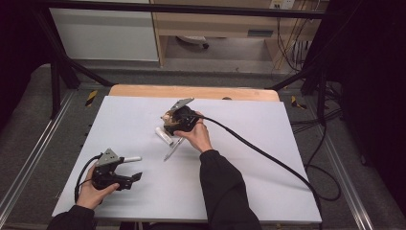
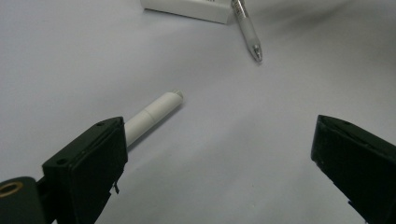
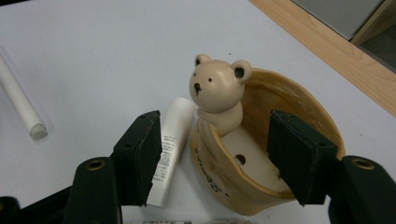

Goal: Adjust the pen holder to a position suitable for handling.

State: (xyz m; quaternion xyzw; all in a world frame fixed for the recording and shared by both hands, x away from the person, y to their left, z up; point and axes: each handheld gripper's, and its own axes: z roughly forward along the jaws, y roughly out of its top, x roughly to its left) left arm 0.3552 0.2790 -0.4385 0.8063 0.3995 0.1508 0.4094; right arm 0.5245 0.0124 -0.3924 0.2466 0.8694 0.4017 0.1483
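Right gripper (image 3: 215,158) straddles the near wall of the beige wooden bear-headed holder (image 3: 261,154) with jaws half-spread and not visibly pressing, one jaw inside the cup, the other outside beside the white tube (image 3: 173,144) touching that holder.

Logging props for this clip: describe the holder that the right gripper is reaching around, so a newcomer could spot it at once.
On the white table sheet, look toward the far middle, where the right gripper straddles a tan wooden cup. A white tube lies beside it. A small bear figure on its rim sets it apart.
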